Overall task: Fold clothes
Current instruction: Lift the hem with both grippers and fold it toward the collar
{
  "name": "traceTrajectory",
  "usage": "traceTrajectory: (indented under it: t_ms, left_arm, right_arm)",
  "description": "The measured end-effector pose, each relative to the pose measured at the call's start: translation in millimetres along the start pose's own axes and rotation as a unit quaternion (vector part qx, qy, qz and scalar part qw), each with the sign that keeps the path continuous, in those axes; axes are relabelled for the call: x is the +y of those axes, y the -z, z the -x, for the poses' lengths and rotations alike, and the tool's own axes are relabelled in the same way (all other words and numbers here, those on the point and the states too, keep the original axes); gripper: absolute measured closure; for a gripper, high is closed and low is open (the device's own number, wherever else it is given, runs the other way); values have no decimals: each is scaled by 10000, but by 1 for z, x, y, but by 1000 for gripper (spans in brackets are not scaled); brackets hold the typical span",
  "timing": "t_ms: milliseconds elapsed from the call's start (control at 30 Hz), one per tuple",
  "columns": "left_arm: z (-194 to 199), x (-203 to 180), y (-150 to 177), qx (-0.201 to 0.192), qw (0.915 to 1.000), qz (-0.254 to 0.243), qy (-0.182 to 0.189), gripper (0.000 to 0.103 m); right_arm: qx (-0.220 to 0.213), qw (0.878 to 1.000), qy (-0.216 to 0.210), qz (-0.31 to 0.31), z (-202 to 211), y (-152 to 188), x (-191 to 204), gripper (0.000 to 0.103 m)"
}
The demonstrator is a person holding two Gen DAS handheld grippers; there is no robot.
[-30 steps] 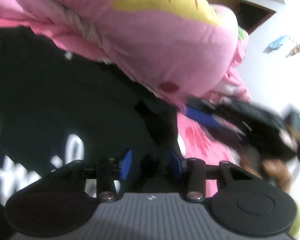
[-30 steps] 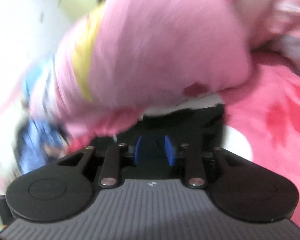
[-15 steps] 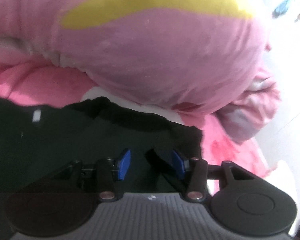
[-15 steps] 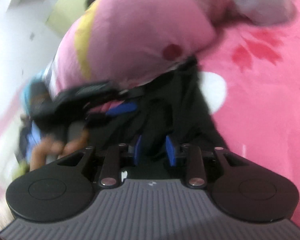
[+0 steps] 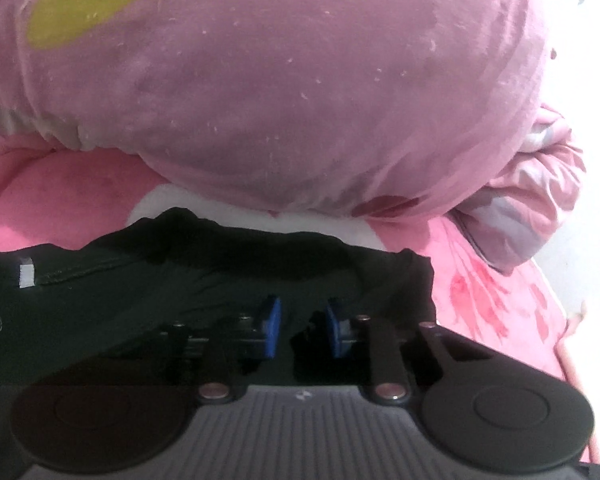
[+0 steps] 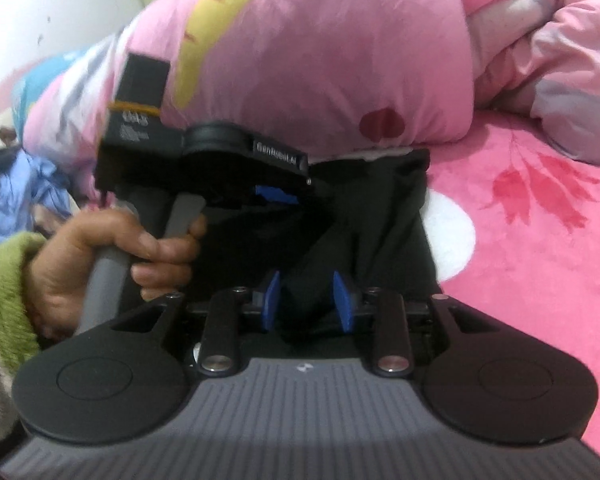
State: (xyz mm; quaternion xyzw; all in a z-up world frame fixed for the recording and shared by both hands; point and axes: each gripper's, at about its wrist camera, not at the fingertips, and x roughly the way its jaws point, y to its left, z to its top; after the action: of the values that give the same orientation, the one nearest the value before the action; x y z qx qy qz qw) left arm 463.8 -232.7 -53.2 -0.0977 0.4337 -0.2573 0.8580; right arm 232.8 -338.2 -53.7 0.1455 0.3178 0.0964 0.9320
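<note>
1. Pink bedding with red flower prints covers the bed (image 6: 540,240), and on it we see a black garment (image 5: 148,300) spread flat, its far edge lying just short of a big pink pillow (image 5: 300,92).
2. Our left gripper (image 5: 302,326) sits low over the garment's right part with its blue pads spread apart and dark cloth showing in the gap; we cannot tell whether any cloth is caught.
3. Our right gripper (image 6: 306,300) has its pads apart, with a raised fold of the black cloth standing between them.
4. From the right wrist view, a hand (image 6: 112,256) in a green fuzzy sleeve (image 6: 4,292) grips the left gripper's grey handle.
5. A crumpled pink quilt (image 6: 548,52) lies beside the pillow.
</note>
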Motion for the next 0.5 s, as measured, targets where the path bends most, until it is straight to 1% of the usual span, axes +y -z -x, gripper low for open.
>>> traceTrajectory:
  t_ms: [33, 67, 100, 167, 200, 233, 400, 500]
  left_arm:
    - [0, -1, 1, 1, 10000, -43, -13, 83]
    - [-1, -2, 3, -11, 9999, -111, -67, 87]
    - [-2, -3, 4, -32, 9997, -194, -155, 95]
    - [-3, -4, 6, -85, 9993, -253, -244, 101]
    - [-2, -3, 7, -123, 9994, -214, -231, 102]
    - [-1, -2, 8, -160, 9995, -174, -217, 102]
    - [17, 11, 8, -413, 9990, 183, -51, 103]
    - [25, 21, 8, -455, 9980, 430, 5, 103]
  right_arm:
    - [38, 10000, 28, 36, -2, 2, 1, 74]
    - [85, 9999, 48, 82, -5, 3, 3, 74]
    - [129, 9998, 94, 115, -8, 4, 4, 74]
    - [145, 9995, 154, 226, -12, 5, 6, 74]
    - [126, 9994, 175, 271, -14, 6, 7, 81]
    - [106, 9994, 168, 286, -14, 7, 7, 98]
    - [-207, 9987, 99, 452, 3, 8, 13, 99]
    - [-288, 9980, 10, 557, 11, 7, 19, 99]
